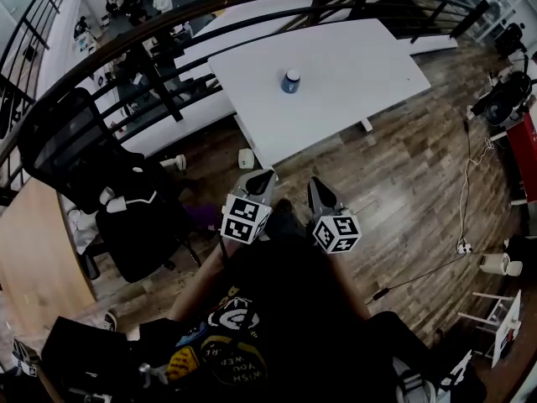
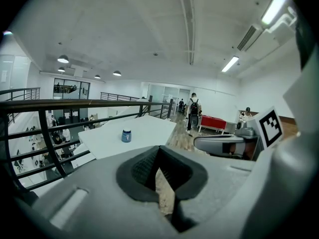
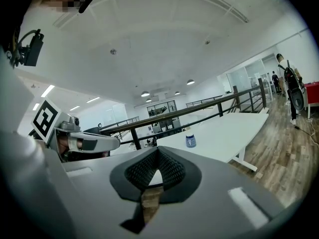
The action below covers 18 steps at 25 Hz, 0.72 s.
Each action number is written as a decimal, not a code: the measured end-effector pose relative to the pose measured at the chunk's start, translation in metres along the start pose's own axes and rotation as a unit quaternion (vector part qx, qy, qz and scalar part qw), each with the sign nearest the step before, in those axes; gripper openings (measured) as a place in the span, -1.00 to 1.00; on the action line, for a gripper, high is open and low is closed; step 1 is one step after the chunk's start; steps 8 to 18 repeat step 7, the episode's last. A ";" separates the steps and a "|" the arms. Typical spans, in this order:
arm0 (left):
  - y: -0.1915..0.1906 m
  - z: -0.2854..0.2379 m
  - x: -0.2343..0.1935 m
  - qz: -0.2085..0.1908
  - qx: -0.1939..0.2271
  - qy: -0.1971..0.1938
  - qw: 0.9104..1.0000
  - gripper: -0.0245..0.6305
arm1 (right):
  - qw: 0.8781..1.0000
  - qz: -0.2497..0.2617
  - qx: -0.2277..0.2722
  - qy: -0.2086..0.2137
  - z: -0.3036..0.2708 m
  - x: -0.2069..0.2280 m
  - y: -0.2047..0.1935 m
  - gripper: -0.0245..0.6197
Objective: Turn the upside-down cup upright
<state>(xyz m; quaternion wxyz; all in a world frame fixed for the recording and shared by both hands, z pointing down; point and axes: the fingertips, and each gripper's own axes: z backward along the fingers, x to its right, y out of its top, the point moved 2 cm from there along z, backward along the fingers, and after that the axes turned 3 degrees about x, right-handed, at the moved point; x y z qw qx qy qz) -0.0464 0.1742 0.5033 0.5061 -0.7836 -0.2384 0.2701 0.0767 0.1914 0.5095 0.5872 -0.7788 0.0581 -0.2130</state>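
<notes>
A small blue cup (image 1: 289,81) with a white top stands on the white table (image 1: 352,74), some way ahead of both grippers. It also shows in the left gripper view as the cup (image 2: 126,135) and in the right gripper view as the cup (image 3: 190,140). My left gripper (image 1: 265,175) and right gripper (image 1: 315,185) are held side by side over the wooden floor, well short of the table, pointing toward it. Both are shut with nothing between the jaws. The left gripper (image 2: 158,157) has its dark pads together, and so has the right gripper (image 3: 158,158).
A black railing (image 1: 168,32) curves round the table's far and left sides. A black office chair (image 1: 92,166) stands at left beside a wooden desk (image 1: 33,250). Cables (image 1: 466,191) and red furniture (image 1: 524,154) lie at right. A person with a backpack (image 2: 193,111) stands beyond the table.
</notes>
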 end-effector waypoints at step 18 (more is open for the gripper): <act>-0.008 -0.001 -0.013 -0.001 0.001 -0.007 1.000 -0.91 | 1.000 0.003 -0.003 -0.003 -0.011 -0.006 -0.011 -0.93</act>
